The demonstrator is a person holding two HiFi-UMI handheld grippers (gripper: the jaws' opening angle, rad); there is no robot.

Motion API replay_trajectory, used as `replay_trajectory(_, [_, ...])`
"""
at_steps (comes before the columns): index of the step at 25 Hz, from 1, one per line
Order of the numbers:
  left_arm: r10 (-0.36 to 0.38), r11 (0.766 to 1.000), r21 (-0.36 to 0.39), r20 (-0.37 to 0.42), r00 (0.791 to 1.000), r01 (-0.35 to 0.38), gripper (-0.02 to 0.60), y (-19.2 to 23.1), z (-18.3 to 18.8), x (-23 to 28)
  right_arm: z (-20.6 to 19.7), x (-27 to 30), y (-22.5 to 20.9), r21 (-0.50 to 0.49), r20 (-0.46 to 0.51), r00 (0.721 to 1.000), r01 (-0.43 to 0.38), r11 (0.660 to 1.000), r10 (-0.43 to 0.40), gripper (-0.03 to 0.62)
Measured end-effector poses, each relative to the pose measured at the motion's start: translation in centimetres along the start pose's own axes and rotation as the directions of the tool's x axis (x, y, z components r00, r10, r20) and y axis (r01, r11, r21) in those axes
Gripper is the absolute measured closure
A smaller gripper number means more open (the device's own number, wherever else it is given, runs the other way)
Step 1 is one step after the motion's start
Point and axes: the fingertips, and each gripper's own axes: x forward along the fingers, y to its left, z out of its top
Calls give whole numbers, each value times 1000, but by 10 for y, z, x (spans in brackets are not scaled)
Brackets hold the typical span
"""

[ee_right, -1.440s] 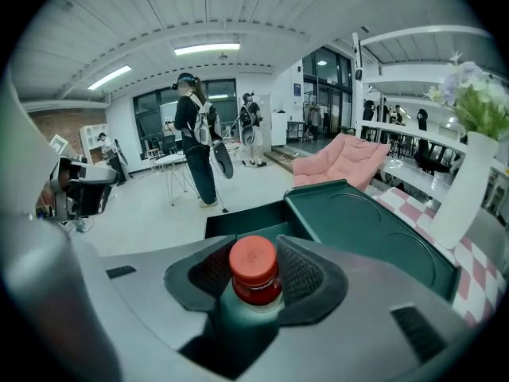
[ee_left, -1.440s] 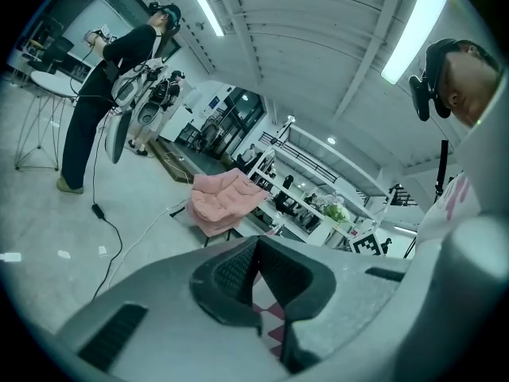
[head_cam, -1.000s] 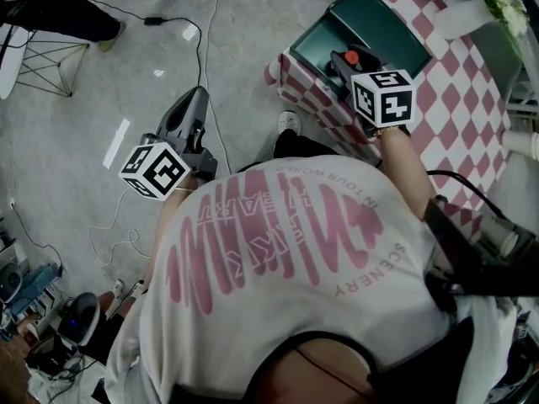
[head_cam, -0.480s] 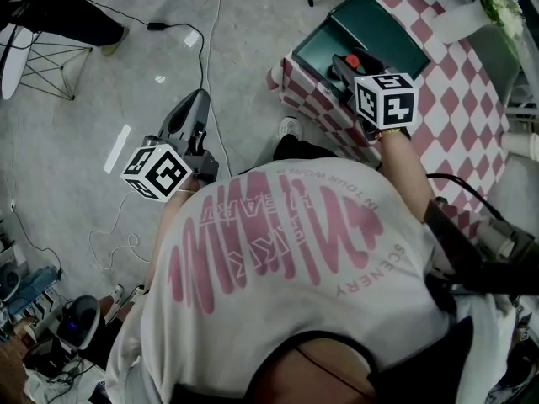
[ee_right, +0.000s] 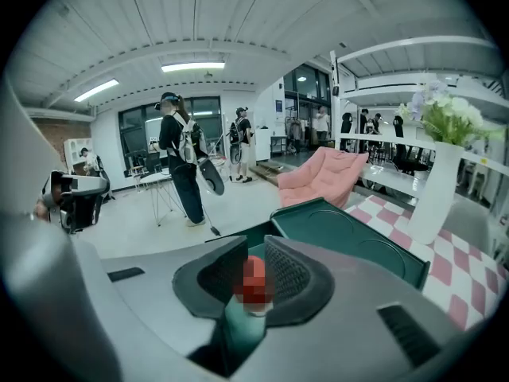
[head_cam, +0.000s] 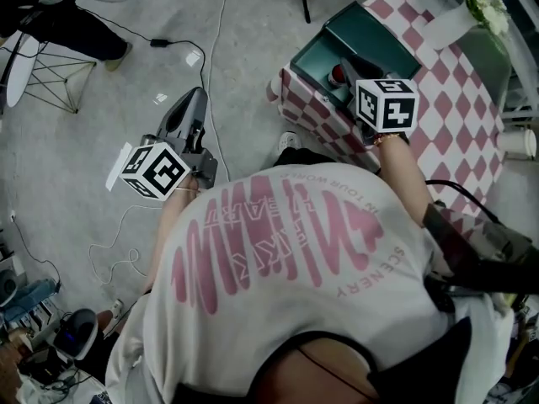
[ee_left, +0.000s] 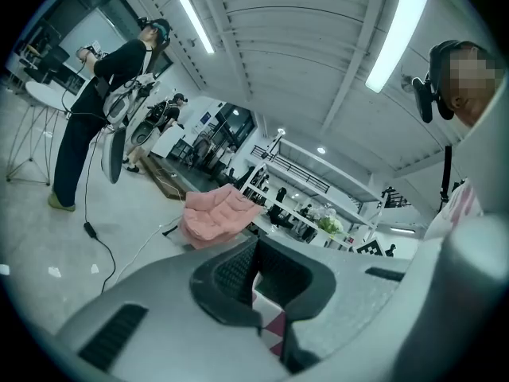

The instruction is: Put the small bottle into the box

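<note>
The small bottle [head_cam: 337, 75], white with a red cap, stands inside the open green box [head_cam: 375, 32] at the corner of the checkered table [head_cam: 455, 99]. My right gripper [head_cam: 354, 64] hovers just above and beside it without touching. Its jaws have just been closing to a narrow gap with nothing gripped. In the right gripper view the bottle [ee_right: 253, 281] shows through that gap, down in the box [ee_right: 342, 237]. My left gripper [head_cam: 195, 98] hangs over the floor left of the table, its fingertips together and empty; in its own view the left gripper [ee_left: 256, 273] points toward the room.
A white vase of flowers [head_cam: 472, 11] stands at the table's far side and a cup [head_cam: 515, 144] at its right. Cables [head_cam: 206, 49] cross the grey floor. A pink chair [ee_right: 330, 173] sits beyond the box. Other people [ee_right: 181, 161] stand in the room.
The right gripper has lifted off the bottle and narrowed its jaws; the bottle now stands free in the box. Both grippers have risen a little.
</note>
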Motion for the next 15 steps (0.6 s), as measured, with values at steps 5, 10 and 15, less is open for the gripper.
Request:
replay_trajectory(5, [-31,999,25,22,999,30,574,-13,7,-2,-2,-19,-3,41,24,1000,14,999,-15,539])
replay_trajectory(10, [-61,998,30,17,998,60,574,-28,0,-9,-9,-43,0,83,56,998,4,997,-9,551])
replay_trajectory(15, [-97,995,38,3,995,97,574,-50,-7,-17,-14,-72,9,117,93,996,-10,993,0,557])
